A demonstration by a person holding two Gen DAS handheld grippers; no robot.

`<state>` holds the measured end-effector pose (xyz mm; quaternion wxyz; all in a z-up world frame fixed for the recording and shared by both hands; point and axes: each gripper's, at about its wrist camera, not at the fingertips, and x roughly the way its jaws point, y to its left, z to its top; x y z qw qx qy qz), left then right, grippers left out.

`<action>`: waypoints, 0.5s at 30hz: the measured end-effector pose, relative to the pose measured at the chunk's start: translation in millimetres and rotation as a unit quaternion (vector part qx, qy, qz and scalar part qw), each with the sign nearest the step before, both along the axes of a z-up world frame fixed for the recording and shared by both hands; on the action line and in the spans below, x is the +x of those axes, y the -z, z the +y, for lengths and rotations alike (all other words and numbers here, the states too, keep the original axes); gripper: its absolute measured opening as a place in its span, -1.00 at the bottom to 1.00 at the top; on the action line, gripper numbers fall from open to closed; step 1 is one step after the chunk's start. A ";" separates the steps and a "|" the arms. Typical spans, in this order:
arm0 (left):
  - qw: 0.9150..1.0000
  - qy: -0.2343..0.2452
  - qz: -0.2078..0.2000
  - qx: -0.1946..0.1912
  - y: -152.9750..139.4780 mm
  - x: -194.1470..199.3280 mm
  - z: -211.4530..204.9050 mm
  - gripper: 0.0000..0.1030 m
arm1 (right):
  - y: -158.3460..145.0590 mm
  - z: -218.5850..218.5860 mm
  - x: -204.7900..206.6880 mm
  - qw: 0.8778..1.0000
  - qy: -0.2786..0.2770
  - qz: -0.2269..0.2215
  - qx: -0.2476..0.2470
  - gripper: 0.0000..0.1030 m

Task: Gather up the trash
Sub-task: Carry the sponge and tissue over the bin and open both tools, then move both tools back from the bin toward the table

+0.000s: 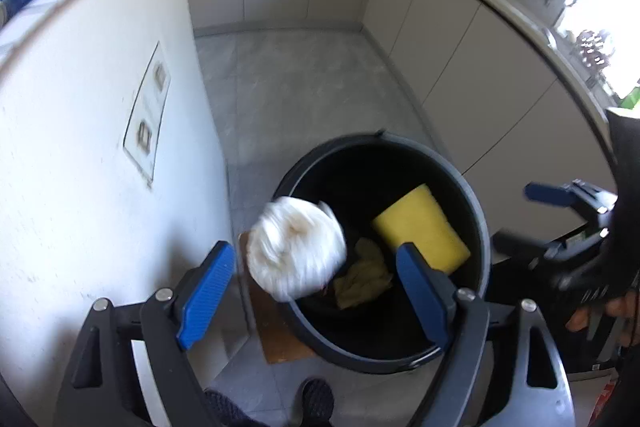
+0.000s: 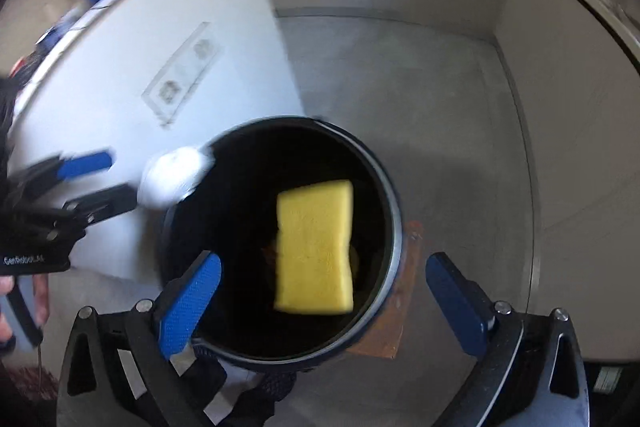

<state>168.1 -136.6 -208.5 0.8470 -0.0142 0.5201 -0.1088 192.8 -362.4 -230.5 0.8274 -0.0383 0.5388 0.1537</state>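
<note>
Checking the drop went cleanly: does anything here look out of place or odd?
The crumpled white paper wad is blurred and sits over the black round bucket's rim, partly outside it, so it may miss. The yellow rectangular sponge appears blurred over the opening. Both grippers are open.

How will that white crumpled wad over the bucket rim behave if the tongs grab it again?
The white wad looks like crumpled paper or thin plastic, so probably light and squashy, not fragile. Its rounded shape might roll off the bucket rim. The open left tongs would likely crush it somewhat.
</note>
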 end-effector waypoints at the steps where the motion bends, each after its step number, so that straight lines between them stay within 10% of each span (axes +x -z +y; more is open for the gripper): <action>1: 1.000 0.003 -0.003 0.005 0.5 -2.3 -1.2 0.64 | 1.8 -2.3 0.2 1.000 0.007 -0.002 -0.006 1.00; 15: 0.999 -0.018 -0.026 0.024 -21.4 -4.8 2.9 0.65 | -19.1 8.0 2.1 0.999 0.020 -0.036 -0.006 1.00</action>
